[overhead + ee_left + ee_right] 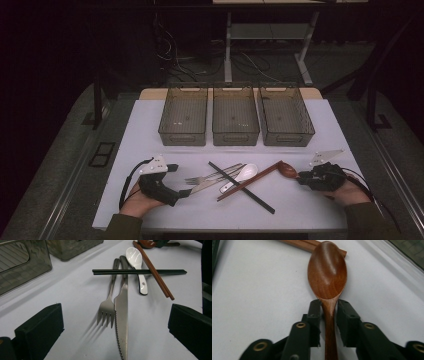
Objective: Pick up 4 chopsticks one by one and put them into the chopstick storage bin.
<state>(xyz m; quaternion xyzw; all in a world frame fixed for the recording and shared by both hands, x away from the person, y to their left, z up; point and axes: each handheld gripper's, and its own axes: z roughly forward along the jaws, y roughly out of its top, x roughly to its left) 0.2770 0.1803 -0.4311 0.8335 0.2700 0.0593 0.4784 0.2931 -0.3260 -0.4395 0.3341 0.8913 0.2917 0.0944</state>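
A brown wooden spoon lies bowl-up on the white table, at the right. My right gripper is shut on its thin neck, one pad on each side, low over the table. My left gripper stands wide open at the left, nothing between its jaws. Ahead of it lie a steel fork and a serrated knife side by side, with a white ceramic spoon beyond. A pair of black chopsticks lies across them, and a brown pair crosses that.
Three see-through grey bins stand in a row at the back of the table. The cutlery pile sits between my two grippers. The brown chopsticks' far end touches the wooden spoon's bowl.
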